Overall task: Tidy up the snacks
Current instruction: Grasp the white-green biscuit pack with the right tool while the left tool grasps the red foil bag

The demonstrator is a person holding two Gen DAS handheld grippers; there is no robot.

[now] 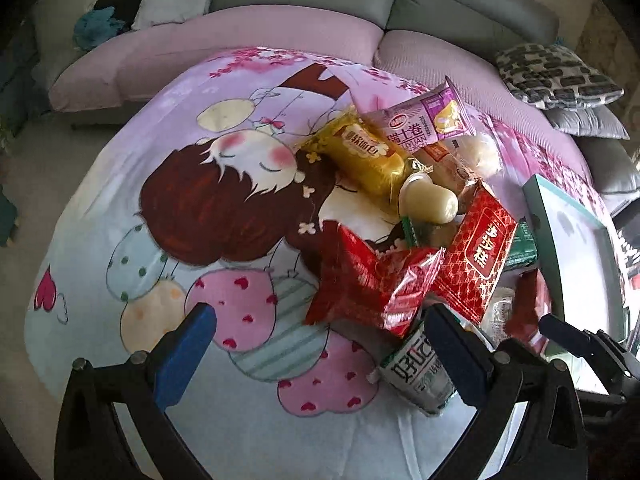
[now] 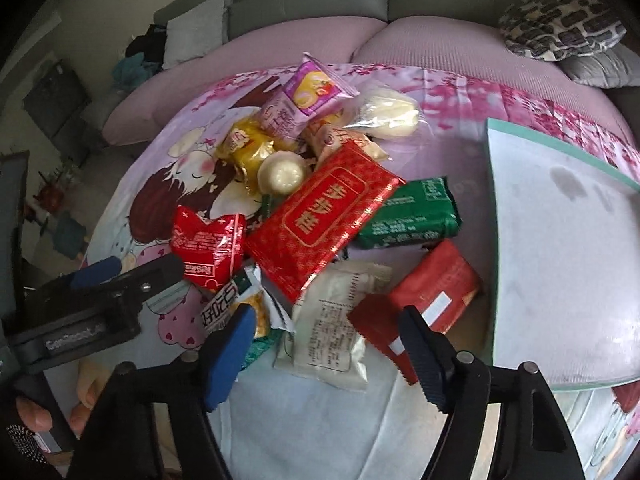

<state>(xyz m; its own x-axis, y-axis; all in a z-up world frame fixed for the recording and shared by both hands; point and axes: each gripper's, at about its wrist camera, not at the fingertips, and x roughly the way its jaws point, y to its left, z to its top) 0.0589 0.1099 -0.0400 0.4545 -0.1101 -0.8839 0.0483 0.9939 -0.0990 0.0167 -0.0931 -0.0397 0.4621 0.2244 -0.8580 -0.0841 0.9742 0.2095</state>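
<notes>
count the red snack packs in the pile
3: a big patterned red pack mid-pile, a crumpled red bag to its left, a dark red bar beside the tray. More may be buried.

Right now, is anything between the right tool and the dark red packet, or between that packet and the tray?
Nothing visible blocks either. The right tool is open above the white packet, with the dark red packet beside its right finger. A bare strip of cloth separates that packet from the tray.

Snack packets (image 2: 326,216) heaped, overlapping, on cartoon cloth beside teal-rimmed tray (image 2: 490,184).
</notes>
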